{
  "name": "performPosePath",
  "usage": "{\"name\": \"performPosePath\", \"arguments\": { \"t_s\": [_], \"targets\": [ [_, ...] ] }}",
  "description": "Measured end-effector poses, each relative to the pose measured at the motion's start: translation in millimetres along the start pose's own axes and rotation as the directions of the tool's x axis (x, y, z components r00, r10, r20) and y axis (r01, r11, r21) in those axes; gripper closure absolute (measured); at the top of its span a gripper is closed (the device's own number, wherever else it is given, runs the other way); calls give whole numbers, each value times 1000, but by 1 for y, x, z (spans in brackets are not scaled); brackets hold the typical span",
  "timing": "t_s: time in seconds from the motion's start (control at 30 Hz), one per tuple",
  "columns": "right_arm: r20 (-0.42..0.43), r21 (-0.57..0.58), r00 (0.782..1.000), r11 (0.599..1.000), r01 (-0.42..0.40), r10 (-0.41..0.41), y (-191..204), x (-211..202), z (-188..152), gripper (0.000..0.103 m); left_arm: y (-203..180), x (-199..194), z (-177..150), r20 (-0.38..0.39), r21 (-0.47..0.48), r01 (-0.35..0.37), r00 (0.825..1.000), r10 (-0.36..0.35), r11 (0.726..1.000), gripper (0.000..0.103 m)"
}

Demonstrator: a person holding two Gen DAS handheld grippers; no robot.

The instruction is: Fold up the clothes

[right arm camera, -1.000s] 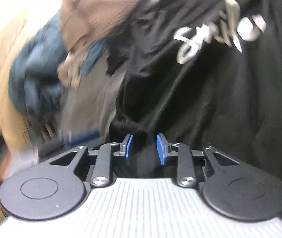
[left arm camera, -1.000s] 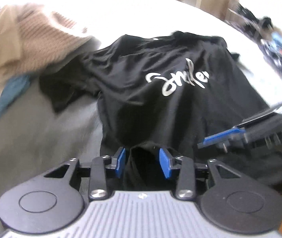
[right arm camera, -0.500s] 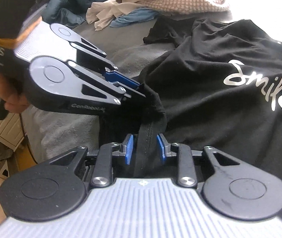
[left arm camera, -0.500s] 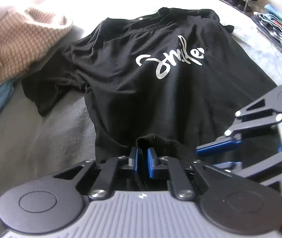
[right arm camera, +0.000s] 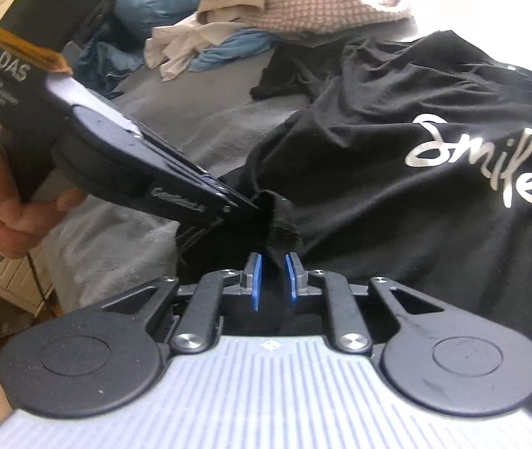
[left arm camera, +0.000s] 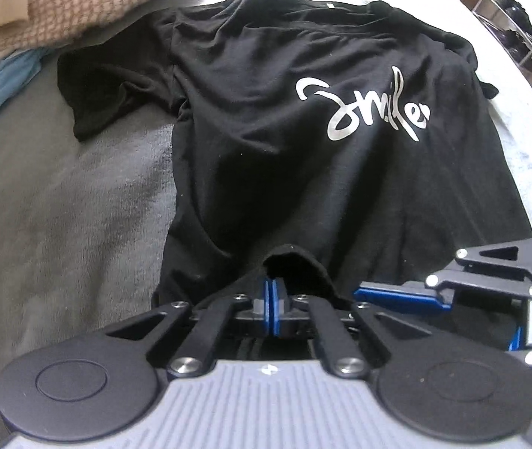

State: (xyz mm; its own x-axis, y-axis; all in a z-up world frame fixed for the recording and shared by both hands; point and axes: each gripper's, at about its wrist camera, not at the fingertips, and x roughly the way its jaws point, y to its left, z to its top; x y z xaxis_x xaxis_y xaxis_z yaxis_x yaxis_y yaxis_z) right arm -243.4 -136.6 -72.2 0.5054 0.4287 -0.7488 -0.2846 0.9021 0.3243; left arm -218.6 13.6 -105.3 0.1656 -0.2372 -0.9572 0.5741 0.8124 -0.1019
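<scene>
Since a second ago your left gripper [left arm camera: 272, 301] went from well apart to clamped tight on the near hem of the black T-shirt [left arm camera: 303, 157]; blue pads meet, with a raised pinch of fabric at their tips. Both cameras have swung too: the shirt now sits square in the left view, and the right view shows it instead of a blur.

Left to right in the scene:
- Clothes pile [right arm camera: 266, 3] far left: a tan knit, beige cloth, blue fabric. It lies apart from the shirt body, near its left sleeve.
- Your hand [right arm camera: 0, 191] holds the left tool's handle at the near left edge of the grey blanket [left arm camera: 60, 224].
- Shirt lies front up across the blanket, collar far, hem near, white "Smile" print [left arm camera: 363, 114] towards the right. Left sleeve is spread out; right sleeve is hard to make out.
- Right gripper [right arm camera: 272, 280] sits just right of the left one on the same hem. Its jaws are closing, with a bunched strip of hem between the pads. Right pad touches the cloth; a gap shows at the left pad, so not yet a full pinch.
</scene>
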Motion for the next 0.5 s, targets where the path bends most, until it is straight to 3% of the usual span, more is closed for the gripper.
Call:
{"name": "performPosePath", "arguments": {
  "t_s": [0.1,0.33,0.5],
  "targets": [
    [1,-21,1000,1000,-11,11,1,1,-1,83,-1,-8,-4,11,-53,-12,1000,12,999,101],
    [42,-116,998,992,47,-42,6,-3,-4,83,2,-49,-29,106,-166,-20,994,38,986,101],
    [107,-153,994,988,17,0,15,-14,-7,83,12,-72,-56,157,-246,14,987,25,969,101]
  ]
}}
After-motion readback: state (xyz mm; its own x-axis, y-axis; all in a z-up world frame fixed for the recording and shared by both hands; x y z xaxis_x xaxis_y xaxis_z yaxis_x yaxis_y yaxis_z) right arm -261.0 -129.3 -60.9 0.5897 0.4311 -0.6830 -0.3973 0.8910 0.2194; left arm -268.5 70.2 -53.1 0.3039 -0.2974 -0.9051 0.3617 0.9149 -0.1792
